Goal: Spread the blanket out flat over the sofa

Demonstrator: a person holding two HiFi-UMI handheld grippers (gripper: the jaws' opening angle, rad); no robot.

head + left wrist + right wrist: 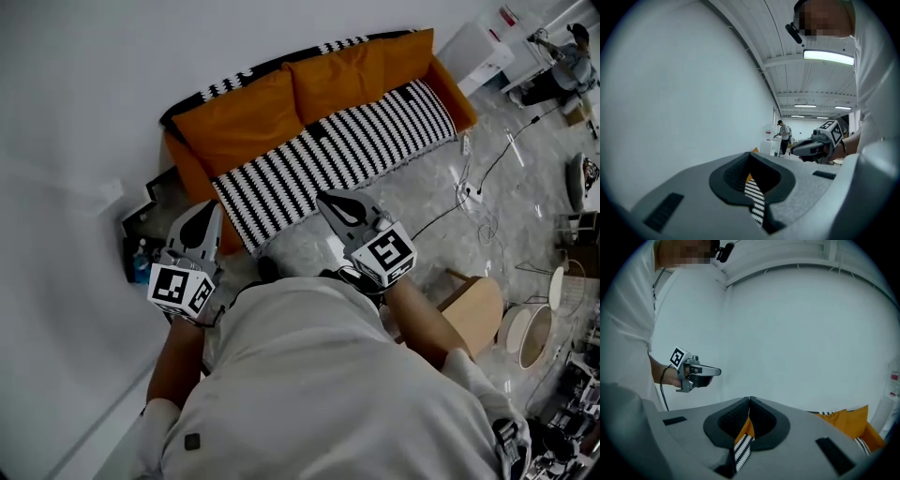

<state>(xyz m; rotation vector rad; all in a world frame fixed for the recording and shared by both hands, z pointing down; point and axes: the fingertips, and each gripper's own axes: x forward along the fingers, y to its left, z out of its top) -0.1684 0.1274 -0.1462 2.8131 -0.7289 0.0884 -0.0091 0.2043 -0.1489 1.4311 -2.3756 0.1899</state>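
Note:
The orange sofa (246, 120) stands against the white wall. A black-and-white striped blanket (347, 150) lies along its seat, and more striped cloth shows behind the back cushions. I hold both grippers up in front of the person's chest, short of the sofa's front edge. The left gripper (206, 216) is shut with nothing in it; through the slit below its tips (750, 153) I see a strip of the blanket (755, 202) farther off. The right gripper (330, 199) is shut and empty too (749, 399), with blanket (742, 451) and sofa (853, 423) beyond it.
Cables (478, 187) trail over the grey floor right of the sofa. A wooden stool (474, 311) and round baskets (532, 334) stand at the right. A white cabinet (478, 52) and another person (562, 64) are at the far right. Dark clutter (141, 246) sits left of the sofa.

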